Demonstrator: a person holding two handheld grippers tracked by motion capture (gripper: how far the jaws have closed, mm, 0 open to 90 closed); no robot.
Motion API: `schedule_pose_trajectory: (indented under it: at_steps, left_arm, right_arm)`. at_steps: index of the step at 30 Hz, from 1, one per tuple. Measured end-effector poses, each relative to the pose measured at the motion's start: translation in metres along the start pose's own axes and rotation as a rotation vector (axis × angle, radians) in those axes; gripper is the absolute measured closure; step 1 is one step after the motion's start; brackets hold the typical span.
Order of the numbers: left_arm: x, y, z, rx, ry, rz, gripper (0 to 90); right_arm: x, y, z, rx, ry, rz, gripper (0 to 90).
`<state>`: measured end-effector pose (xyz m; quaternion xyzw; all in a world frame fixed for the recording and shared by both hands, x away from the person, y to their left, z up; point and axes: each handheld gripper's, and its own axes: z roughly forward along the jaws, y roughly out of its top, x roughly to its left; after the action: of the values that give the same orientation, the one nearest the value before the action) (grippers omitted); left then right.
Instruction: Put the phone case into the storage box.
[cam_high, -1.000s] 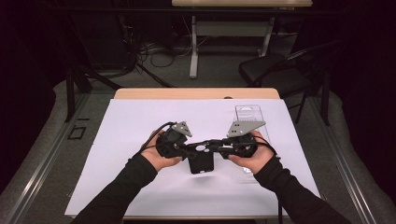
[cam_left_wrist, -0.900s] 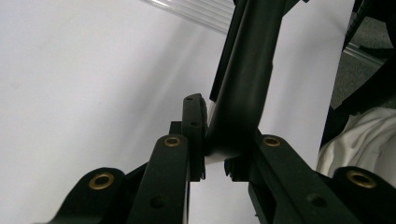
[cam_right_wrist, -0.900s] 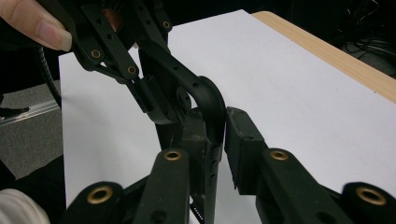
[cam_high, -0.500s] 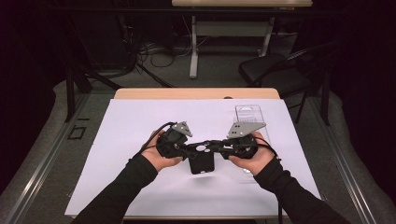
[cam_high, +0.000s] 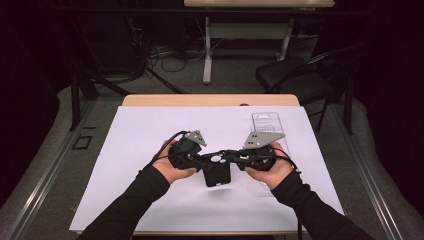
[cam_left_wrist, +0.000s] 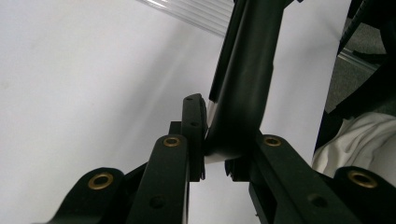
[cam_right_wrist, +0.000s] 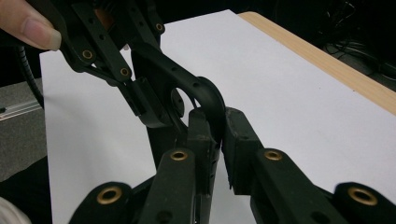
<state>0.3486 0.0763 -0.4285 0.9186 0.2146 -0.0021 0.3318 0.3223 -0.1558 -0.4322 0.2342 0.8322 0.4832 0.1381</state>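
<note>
The surface is covered by a broad white sheet, with a strip of bare wood showing along its far edge. On the far right of the sheet lies a clear plastic case, flat and well apart from the hands.

Near the middle of the sheet, a little toward the near side, the person's two hands hold the grippers facing one another. The left gripper comes in from the left and the right gripper from the right, each with its grey three-cornered plate on top. Between them is a black object – a flat dark body that hangs below the line of the grippers, held just above the sheet (its shadow falls on the paper nearer the person).

In the left gripper view the fingers are pinching a curved black band of the object, which rises steeply between them. In the right gripper view the fingers have just been closing and are clamped on a curved black loop of the object – the left gripper's linkage holds the same piece just beyond, with a fingertip of the left hand at the upper left
</note>
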Motion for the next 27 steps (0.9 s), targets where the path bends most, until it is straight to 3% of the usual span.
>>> schedule_pose_trajectory:
  at_steps: [27]
  left_arm:
    - [-0.0003,0.0033,0.0051,-0.017,-0.025,-0.024,79.5]
  right_arm:
    - [0.0003,-0.0009,-0.0006,0.004,-0.076,0.080,84.7]
